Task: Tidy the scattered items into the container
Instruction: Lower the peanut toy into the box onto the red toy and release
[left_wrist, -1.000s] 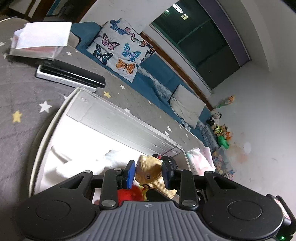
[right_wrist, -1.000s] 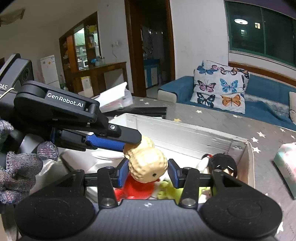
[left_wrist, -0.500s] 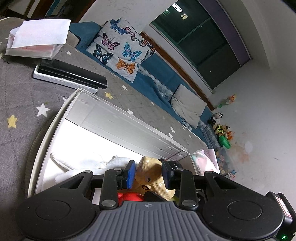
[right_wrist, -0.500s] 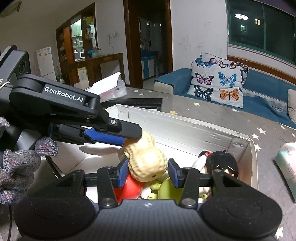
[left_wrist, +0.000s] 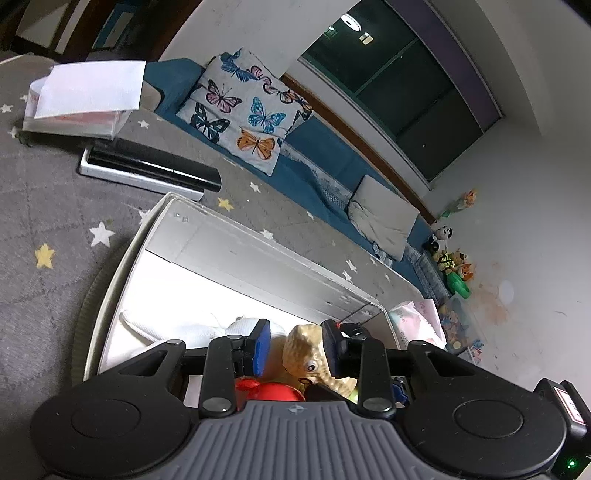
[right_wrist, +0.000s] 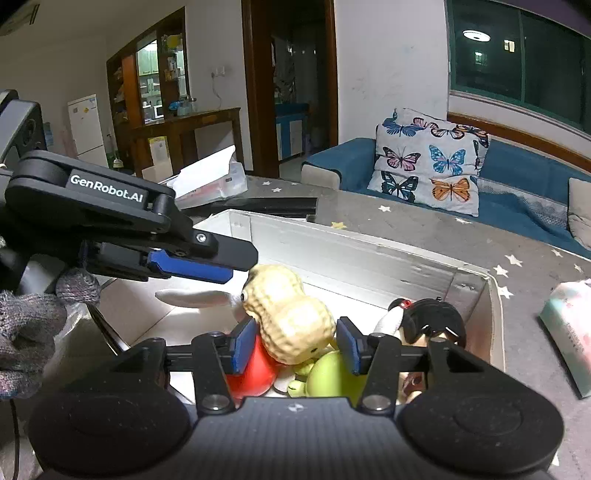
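Home living room: blue sofa (right_wrist: 524, 192), butterfly cushion (right_wrist: 428, 170), fridge (right_wrist: 86, 129), plush toys (left_wrist: 452, 258).

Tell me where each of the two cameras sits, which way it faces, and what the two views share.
Left wrist: on the left gripper, tilted, looking into the white box; its own fingers show.
Right wrist: on the right gripper, facing box and sofa; its fingers, the left gripper and a gloved hand show.
Shared: peanut toy, red toy, box, butterfly cushion.

A grey star-patterned worktop (left_wrist: 48, 206) carried the white container (left_wrist: 258, 258), a black-and-white flat device (left_wrist: 147, 171), a clear box (left_wrist: 74, 118) and a tissue pack (right_wrist: 570, 332).
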